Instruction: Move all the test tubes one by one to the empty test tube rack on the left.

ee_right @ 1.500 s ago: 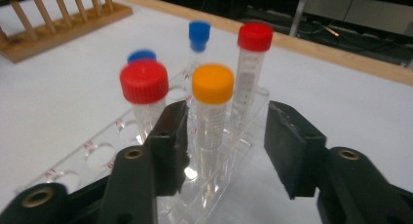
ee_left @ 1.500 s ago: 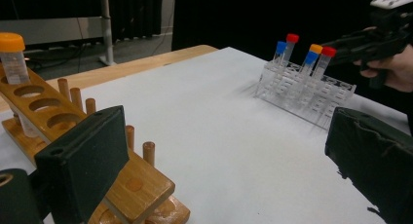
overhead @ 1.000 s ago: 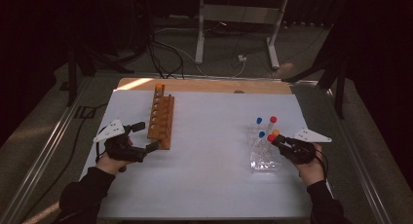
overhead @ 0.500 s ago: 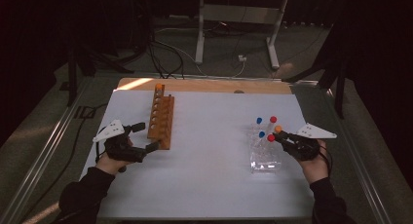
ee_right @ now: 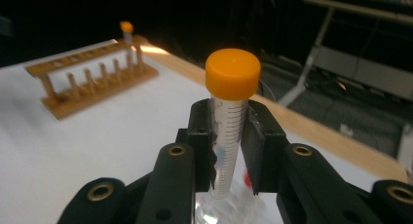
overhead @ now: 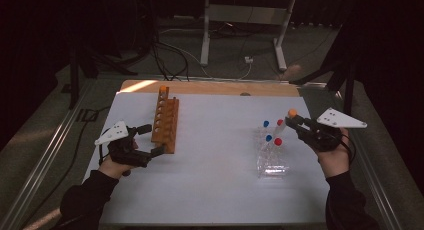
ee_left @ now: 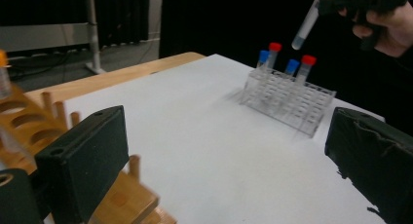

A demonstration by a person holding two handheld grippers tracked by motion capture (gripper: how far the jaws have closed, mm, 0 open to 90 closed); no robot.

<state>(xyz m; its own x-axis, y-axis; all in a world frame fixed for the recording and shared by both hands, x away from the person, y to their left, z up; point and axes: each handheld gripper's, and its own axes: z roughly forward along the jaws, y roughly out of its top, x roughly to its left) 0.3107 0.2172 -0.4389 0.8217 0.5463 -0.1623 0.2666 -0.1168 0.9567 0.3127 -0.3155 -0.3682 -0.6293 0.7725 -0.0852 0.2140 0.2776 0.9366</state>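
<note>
- On the right side of the white tabletop (overhead: 215,190), an orange-capped tube (ee_right: 229,121) is held by the right gripper (overhead: 294,121), jaws clamped on the clear graduated body just below the cap.
- In the high view the tube (overhead: 285,124) is seen lifted clear of the transparent rack (overhead: 272,162), tilted, cap up & toward the far edge.
- In the left gripper view the tube's lower end (ee_left: 304,31) hangs above & apart from the rack (ee_left: 287,100).
- 4 tubes are left standing upright in the transparent rack: 2 blue-capped (ee_left: 263,58), 2 red-capped (ee_left: 275,49).
- On the left, a wooden rack (overhead: 165,124) lies lengthwise toward the far edge; 1 orange-capped tube (overhead: 163,91) is stood at its far end.
- The left gripper (overhead: 152,138) is held wide open, nothing betw. its jaws, at the near end of the wooden rack; 1 jaw is seen just beside the wood, contact can't be told.
- The 2 racks are well apart, w/ bare tabletop between.
</note>
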